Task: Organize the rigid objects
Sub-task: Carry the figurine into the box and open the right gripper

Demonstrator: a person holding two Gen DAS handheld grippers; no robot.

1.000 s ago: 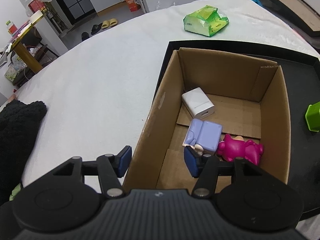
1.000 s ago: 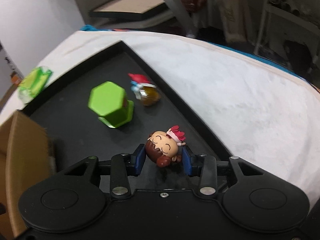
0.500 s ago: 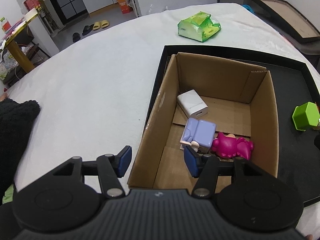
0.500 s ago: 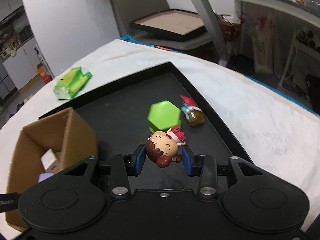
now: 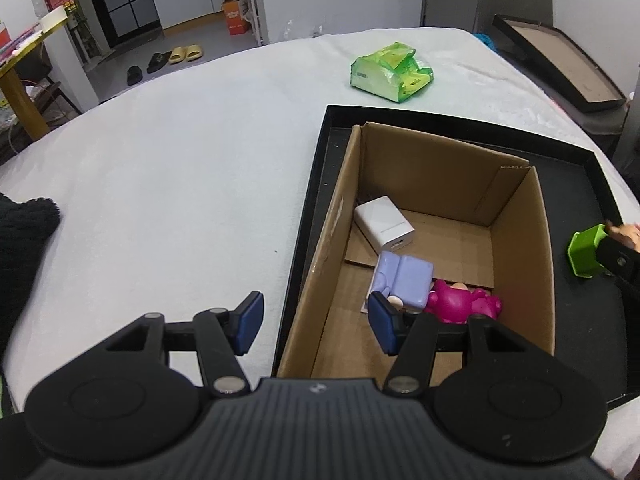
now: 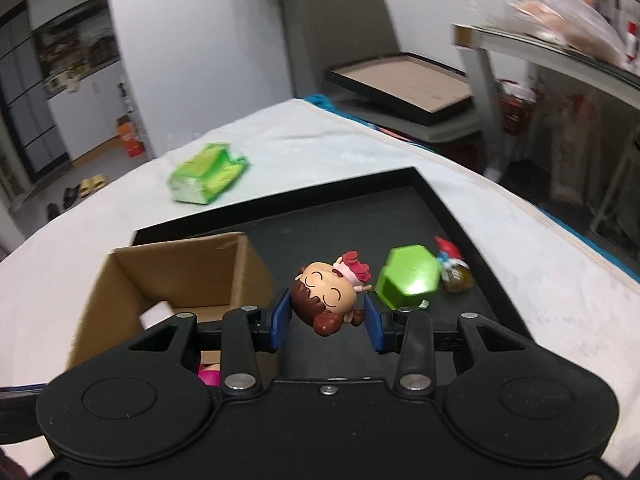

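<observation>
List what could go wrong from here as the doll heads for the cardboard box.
1. The right gripper pinches the round-headed doll only at its sides; the grip may slip.
2. The doll hangs over the black tray, beside the cardboard box; an early release would miss.
3. The left gripper, jaws open, straddles the box's near wall and could nudge it.

box [image 5: 520, 240] – brown | tray [image 5: 580, 152] – black | hexagonal block [image 6: 408, 276] – green | charger [image 5: 384, 222] – white
</observation>
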